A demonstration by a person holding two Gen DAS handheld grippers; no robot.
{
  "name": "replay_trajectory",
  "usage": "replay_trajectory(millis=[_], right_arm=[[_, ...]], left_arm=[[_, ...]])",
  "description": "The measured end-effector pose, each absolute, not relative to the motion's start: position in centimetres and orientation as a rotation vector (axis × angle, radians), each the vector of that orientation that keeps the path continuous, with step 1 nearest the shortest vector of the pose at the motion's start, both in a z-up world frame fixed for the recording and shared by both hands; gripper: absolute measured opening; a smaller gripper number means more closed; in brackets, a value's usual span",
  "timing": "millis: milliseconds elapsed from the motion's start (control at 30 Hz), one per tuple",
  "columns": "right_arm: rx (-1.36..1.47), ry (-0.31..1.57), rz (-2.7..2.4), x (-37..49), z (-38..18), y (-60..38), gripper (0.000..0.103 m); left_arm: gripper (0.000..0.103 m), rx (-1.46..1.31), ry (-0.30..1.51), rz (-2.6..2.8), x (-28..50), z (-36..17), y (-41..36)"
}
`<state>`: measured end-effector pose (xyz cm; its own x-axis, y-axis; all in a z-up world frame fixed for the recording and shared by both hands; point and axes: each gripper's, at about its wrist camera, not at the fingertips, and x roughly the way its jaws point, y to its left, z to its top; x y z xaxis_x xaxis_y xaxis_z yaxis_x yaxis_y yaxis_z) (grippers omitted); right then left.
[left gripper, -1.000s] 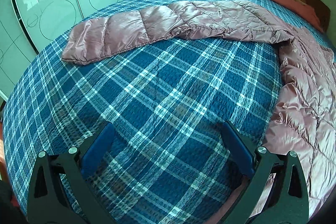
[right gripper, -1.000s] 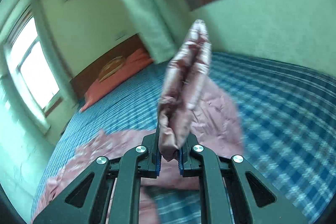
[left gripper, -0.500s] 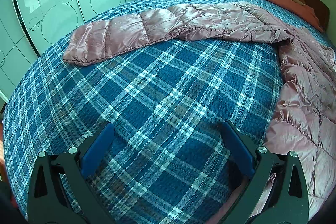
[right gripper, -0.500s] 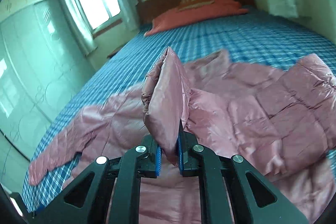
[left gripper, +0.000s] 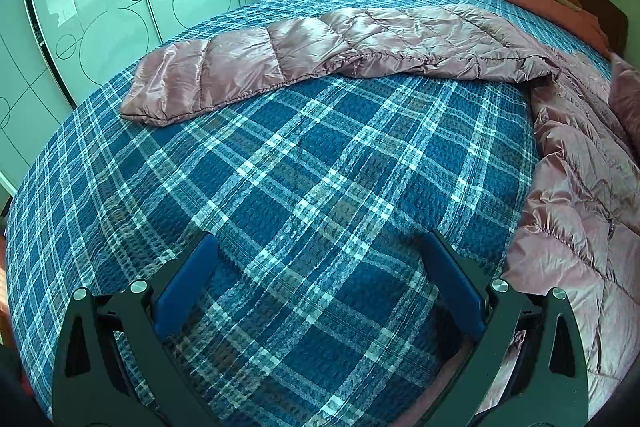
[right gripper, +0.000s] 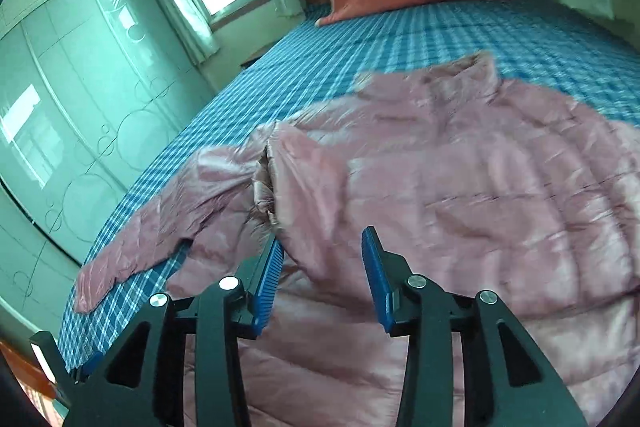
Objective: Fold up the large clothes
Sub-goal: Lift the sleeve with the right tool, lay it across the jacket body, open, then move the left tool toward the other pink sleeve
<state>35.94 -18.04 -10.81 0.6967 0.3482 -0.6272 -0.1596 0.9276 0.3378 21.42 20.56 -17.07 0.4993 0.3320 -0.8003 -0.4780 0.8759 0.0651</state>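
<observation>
A: While the blue plaid bed point(left gripper: 304, 187) fills most of both views, what lies on it?

B: Pink puffer jacket point(right gripper: 460, 195), spread flat w/ collar toward the headboard; one sleeve point(left gripper: 248, 67) stretches out across the plaid, other is folded over the body.

A: And the grippers?

B: Left gripper point(left gripper: 318, 283), fingers spread wide, hovers over bare plaid beside the jacket. Right gripper point(right gripper: 323, 267), jaws apart, nothing held, sits just above the jacket.
</observation>
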Motion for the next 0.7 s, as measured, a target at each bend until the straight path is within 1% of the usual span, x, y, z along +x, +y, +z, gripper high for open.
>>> replay_trajectory(millis=[133,300,467,567,633,700], right_arm=[[0.272,0.728,0.089,37.1,-11.0,-25.3,0.041],[0.302,0.781,-0.071,38.1,-13.8,-31.2,0.041],[0.266,0.869,-0.106,38.9,-17.4,-31.7,0.041],[0.197,0.863,-0.125,38.9,-17.5,-31.1,0.041],[0.187,0.868,-0.121,39.3,-16.7,-30.5,0.041],[0.18,0.834,-0.121,39.5,-15.7,-30.0,0.041]], left_arm=[[0.101,-0.17,0.926,0.495,21.2,-17.1,20.5],[0.101,-0.171,0.925,0.493,21.3,-17.1,20.4],[0.101,-0.168,0.924,0.495,21.4,-17.2,20.5],[0.101,-0.168,0.925,0.495,21.3,-17.2,20.4],[0.101,-0.168,0.924,0.495,21.3,-17.2,20.4],[0.101,-0.167,0.925,0.496,21.3,-17.3,20.3]])
